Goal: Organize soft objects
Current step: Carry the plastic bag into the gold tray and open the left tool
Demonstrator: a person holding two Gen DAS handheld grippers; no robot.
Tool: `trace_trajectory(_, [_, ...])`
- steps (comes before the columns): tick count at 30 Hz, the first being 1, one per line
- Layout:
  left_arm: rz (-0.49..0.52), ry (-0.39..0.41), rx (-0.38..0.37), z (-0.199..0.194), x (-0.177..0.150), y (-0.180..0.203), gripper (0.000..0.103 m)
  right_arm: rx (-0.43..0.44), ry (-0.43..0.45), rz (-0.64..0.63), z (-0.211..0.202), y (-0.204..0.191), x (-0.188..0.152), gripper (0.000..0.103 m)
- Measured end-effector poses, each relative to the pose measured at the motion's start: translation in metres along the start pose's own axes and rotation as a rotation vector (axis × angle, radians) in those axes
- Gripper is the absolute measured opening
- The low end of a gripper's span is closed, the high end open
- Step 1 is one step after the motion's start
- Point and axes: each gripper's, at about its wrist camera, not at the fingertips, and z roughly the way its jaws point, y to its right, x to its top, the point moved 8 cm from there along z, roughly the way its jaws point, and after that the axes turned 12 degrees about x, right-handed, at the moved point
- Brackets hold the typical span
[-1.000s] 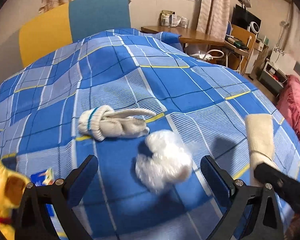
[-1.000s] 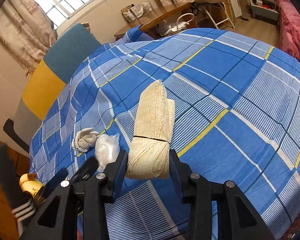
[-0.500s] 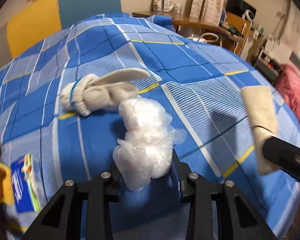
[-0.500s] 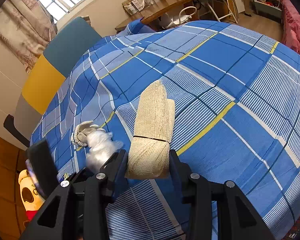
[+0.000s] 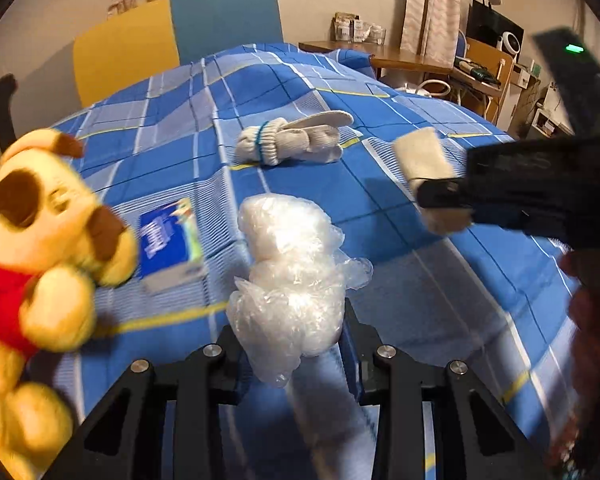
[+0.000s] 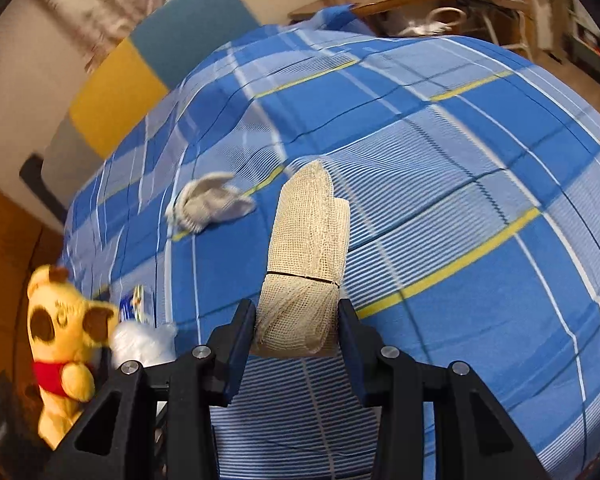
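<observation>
**Soft goods on blue plaid bedspread: both tongs loaded**

- Crumpled clear plastic bag (image 5: 296, 280): lower centre of left wrist view, clenched between the narrowly set jaws of the left gripper (image 5: 292, 332), lifted off the cloth.
- Beige mesh cloth roll (image 6: 306, 264): centre of right wrist view, its lower end pinched by the right gripper (image 6: 298, 332), the upper end pointing toward the top of the frame.
- Knotted white socks (image 5: 296, 140): upper centre, lying on the bedspread (image 5: 440, 280).
- Yellow plush bear (image 5: 32, 248) in a red shirt: left edge, blurred; blue tissue pack (image 5: 170, 240) just beside it.
- Change from one second ago: left jaws stood wide apart around the bag lying on the cloth; they have closed on it. Right grip on the roll unchanged. Bear now fills much more of the left view.
</observation>
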Motion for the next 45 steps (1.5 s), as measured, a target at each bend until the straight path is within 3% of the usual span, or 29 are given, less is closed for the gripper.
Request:
trace_trajectory(8, [-0.009,0.055,-0.023,-0.053,-0.033,-0.026,0.036,-0.024,-0.047,-0.164,0.010,-0.026,-0.009,0.041])
trace_trajectory(16, [-0.055,0.063,-0.024,-0.088,-0.064,-0.070,0.036,-0.033,-0.057,-0.235,0.012,-0.038,-0.013,0.041])
trace_trajectory(31, [-0.299,0.112,0.008,-0.149,-0.123,-0.212,0.036,-0.075,-0.050,-0.269,0.012,-0.039,-0.014,0.041])
trace_trajectory(33, [-0.347,0.120,-0.015,-0.157,-0.129,-0.229,0.036,-0.086,-0.049,-0.275,0.012,-0.039,-0.014,0.041])
trace_trajectory(39, [-0.444,0.129,0.091,-0.166,-0.150,-0.295,0.036,-0.095,-0.039,-0.273,0.010,-0.038,-0.013,0.041])
trace_trajectory(45, [-0.591,0.030,0.225,-0.135,-0.189,-0.372,0.036,-0.104,-0.031,-0.266,0.009,-0.036,-0.012,0.041])
